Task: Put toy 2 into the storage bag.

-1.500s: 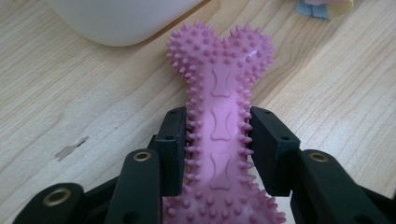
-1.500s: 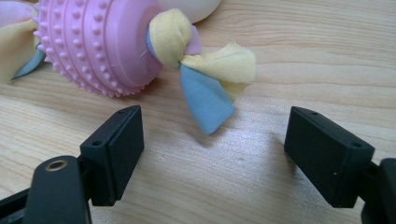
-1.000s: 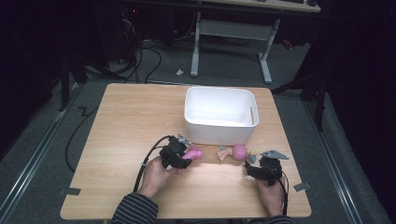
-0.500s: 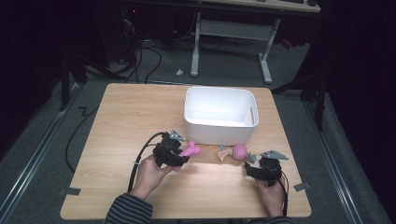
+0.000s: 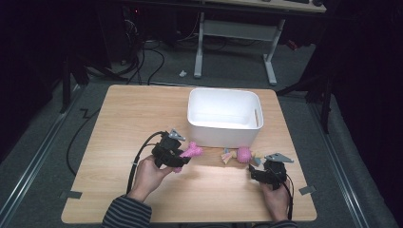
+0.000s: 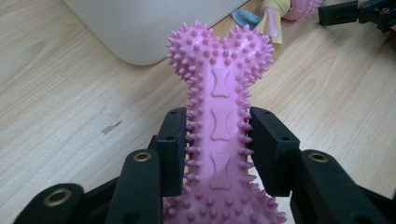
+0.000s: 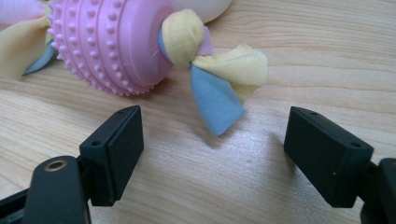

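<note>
Table (image 5: 119,114) carries white bin (image 5: 223,114) at 12. Left claw (image 5: 183,154) clamps the pink spiked bone (image 6: 219,121) mid-shaft, at 7 of the bin: looks light, rubbery, nubs aid grip. Right claw (image 5: 254,172) gapes wide, empty, near the knobbed ball toy (image 7: 109,42); its soft cloth tails (image 7: 219,88) look easiest to pinch.

A lab or test room, dimly lit and set up for recording. The small wooden counter (image 5: 142,114) stands alone on grey carpet, with cables (image 5: 142,57) strewn on the floor behind it and metal rails (image 5: 33,156) beside it. Behind the counter stands a desk frame (image 5: 237,38) on white legs.
</note>
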`<act>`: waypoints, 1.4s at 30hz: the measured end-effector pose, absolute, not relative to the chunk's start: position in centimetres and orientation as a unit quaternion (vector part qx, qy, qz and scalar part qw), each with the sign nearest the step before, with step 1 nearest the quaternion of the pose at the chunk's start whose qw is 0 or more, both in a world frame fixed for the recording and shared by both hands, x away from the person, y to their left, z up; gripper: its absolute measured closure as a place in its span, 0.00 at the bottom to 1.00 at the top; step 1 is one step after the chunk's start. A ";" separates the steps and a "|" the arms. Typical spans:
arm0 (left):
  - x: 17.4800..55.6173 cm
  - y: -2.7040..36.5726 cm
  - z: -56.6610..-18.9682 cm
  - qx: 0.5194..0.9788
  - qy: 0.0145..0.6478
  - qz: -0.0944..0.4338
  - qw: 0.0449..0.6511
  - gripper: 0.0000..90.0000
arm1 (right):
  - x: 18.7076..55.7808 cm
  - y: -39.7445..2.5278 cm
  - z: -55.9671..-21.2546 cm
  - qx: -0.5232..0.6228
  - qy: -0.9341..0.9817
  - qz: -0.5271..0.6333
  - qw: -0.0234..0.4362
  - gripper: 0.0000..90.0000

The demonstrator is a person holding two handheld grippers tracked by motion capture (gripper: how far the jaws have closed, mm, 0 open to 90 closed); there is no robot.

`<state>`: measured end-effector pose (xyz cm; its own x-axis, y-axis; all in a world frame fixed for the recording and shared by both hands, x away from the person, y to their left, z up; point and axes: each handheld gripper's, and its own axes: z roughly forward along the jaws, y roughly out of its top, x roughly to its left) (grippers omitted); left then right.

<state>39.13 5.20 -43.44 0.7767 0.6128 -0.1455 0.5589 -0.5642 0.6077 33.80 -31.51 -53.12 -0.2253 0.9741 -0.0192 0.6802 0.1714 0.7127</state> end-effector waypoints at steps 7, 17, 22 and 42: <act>38.9 5.6 -42.1 0.880 0.328 0.043 0.341 0.65 | 33.8 -31.5 -53.1 0.571 0.724 0.297 0.247 0.22; 38.7 5.9 -40.4 0.877 0.324 0.038 0.353 0.65 | 33.8 -31.5 -53.1 0.571 0.724 0.297 0.248 0.22; 39.1 5.8 -38.8 0.875 0.317 0.037 0.364 0.65 | 33.8 -31.5 -53.1 0.573 0.723 0.296 0.247 0.22; 40.7 4.9 -34.5 0.876 0.295 0.048 0.379 0.65 | 33.8 -31.5 -53.1 0.571 0.724 0.297 0.248 0.22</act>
<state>40.72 4.90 -34.47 0.8214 0.5531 -0.1394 0.4805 -0.5391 0.6918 33.85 -31.49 -53.12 -0.2251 0.9741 -0.0204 0.6798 0.1720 0.7129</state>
